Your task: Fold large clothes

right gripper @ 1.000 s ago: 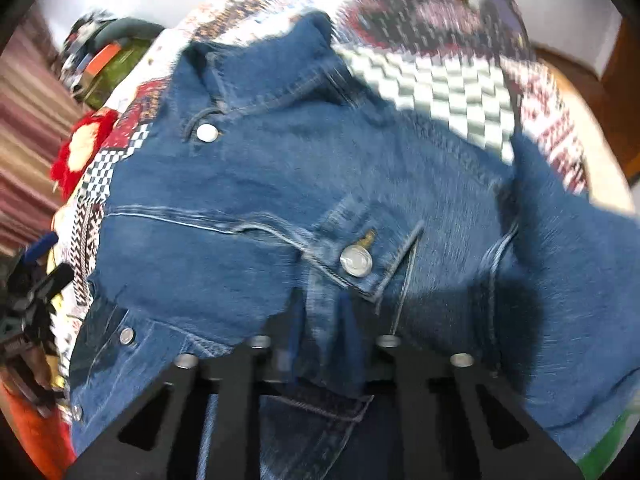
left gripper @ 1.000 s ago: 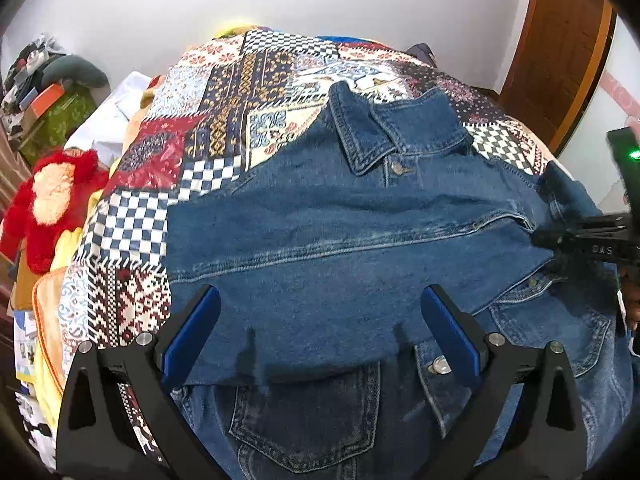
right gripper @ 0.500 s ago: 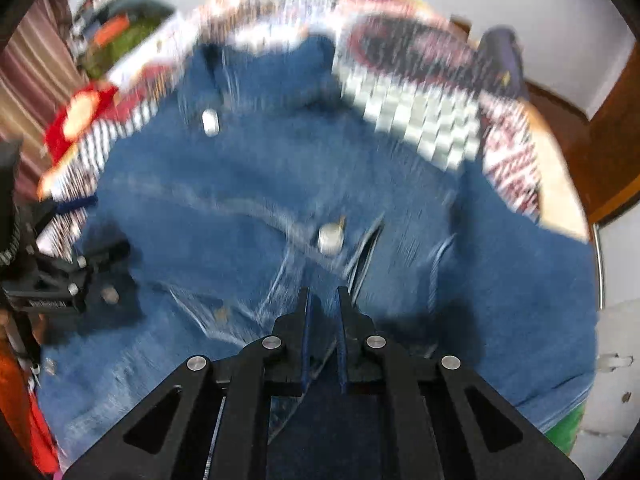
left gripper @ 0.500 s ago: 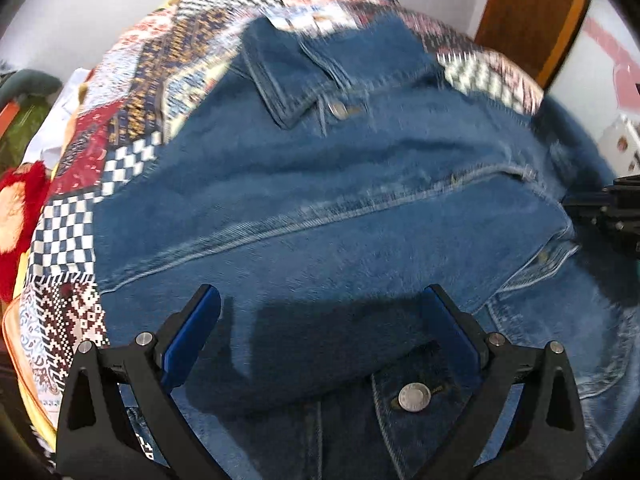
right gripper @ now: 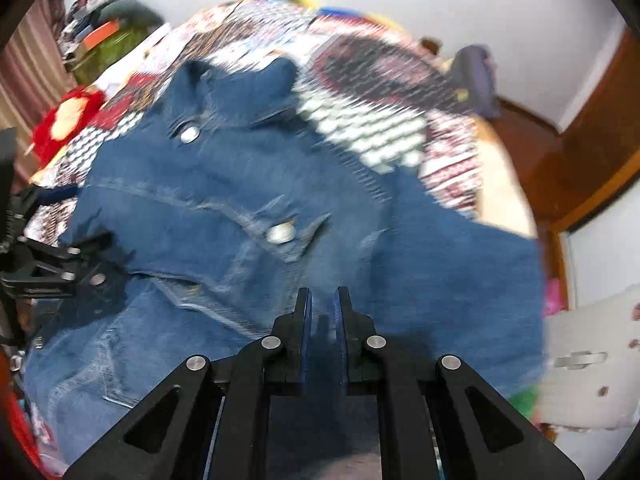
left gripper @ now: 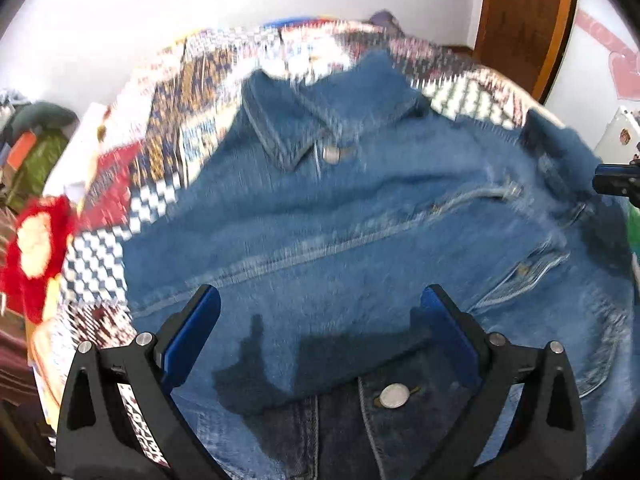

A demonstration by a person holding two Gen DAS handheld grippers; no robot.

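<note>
A: Denim everywhere. The denim jacket (left gripper: 360, 216) lies spread on the patchwork quilt (left gripper: 188, 120), collar (left gripper: 288, 120) toward the far wall, one sleeve folded across the chest.

B: And the left gripper (left gripper: 320, 332)?

A: Jaws wide, blue pads well apart, hovering over the lower front of the jacket with nothing between them. A metal button (left gripper: 395, 395) sits just below and between the fingers, and the gripper's shadow falls on the cloth there.

B: The right gripper (right gripper: 320, 308)?

A: Its jaws are drawn narrow, only a slim gap between the pads. It is above the jacket's right side. Whether any fabric is caught in that gap I cannot tell; the frame is blurred and the denim behind shows through the slit.

B: Can each gripper see the other?

A: Yes. From the right wrist view the left gripper shows at the left edge, over the jacket's hem side. From the left wrist view a dark tip of the right one pokes in at the right edge.

B: Anything else around?

A: A red plush toy (left gripper: 36, 248) beside the quilt's left edge, and a wooden door (left gripper: 524, 20) at the back right.
</note>
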